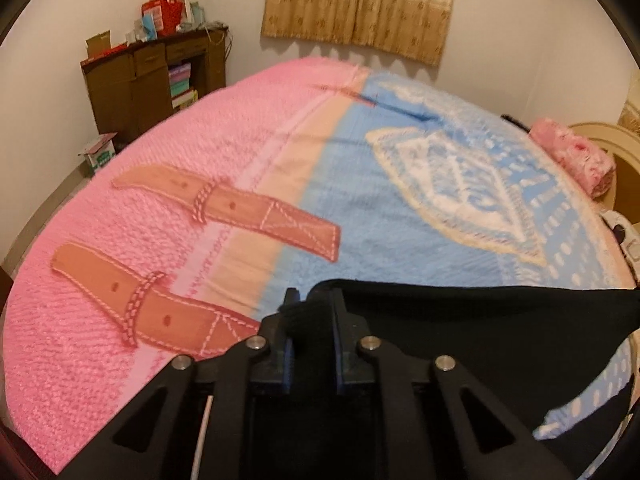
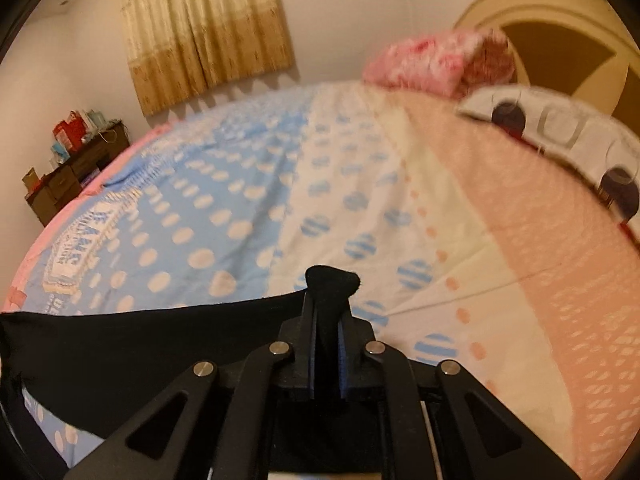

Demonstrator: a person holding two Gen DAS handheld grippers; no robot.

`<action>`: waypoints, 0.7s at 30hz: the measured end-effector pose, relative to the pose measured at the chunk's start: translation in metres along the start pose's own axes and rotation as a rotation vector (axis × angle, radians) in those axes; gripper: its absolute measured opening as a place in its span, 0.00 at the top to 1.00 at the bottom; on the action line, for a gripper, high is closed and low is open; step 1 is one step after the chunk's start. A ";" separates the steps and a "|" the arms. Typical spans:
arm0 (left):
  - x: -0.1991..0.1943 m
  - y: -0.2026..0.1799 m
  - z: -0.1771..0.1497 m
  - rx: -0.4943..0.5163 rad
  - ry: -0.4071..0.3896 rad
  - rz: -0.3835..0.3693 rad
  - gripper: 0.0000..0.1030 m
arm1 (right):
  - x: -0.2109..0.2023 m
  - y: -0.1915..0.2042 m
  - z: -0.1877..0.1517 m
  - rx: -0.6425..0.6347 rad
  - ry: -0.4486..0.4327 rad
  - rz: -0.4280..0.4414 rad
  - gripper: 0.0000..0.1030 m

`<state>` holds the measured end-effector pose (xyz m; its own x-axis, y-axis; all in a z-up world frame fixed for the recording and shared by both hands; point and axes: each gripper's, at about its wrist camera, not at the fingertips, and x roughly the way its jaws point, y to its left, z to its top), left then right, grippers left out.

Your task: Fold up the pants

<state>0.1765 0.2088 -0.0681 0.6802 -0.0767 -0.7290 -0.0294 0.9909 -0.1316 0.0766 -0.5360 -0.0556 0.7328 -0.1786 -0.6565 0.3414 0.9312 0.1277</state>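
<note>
The black pants (image 1: 480, 320) hang stretched between my two grippers above the bed. My left gripper (image 1: 314, 300) is shut on one bunched corner of the pants, and the cloth runs off to the right. My right gripper (image 2: 330, 300) is shut on the other corner of the pants (image 2: 120, 340), with a tuft of black cloth sticking out past the fingertips; the cloth runs off to the left. The lower part of the pants is hidden below both views.
The bed is covered by a pink, blue and cream blanket (image 1: 180, 184) (image 2: 360, 184). A pink pillow (image 2: 432, 60) and a white spotted pillow (image 2: 560, 136) lie by the headboard (image 2: 560, 20). A brown cabinet (image 1: 152, 76) stands by the far wall, next to curtains (image 1: 360, 4).
</note>
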 end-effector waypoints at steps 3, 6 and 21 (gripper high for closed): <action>-0.027 0.003 -0.006 -0.015 -0.043 -0.040 0.85 | -0.033 0.004 -0.003 -0.025 -0.080 0.017 0.93; -0.056 0.011 -0.020 -0.039 -0.090 -0.091 0.85 | -0.071 0.003 -0.014 -0.034 -0.165 0.056 0.93; -0.091 0.052 -0.127 -0.161 -0.067 -0.154 0.85 | -0.175 -0.039 -0.153 0.032 -0.317 0.198 0.93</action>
<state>0.0203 0.2530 -0.0934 0.7328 -0.2128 -0.6463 -0.0340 0.9372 -0.3472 -0.1553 -0.4919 -0.0593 0.9306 -0.0908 -0.3546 0.1899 0.9479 0.2556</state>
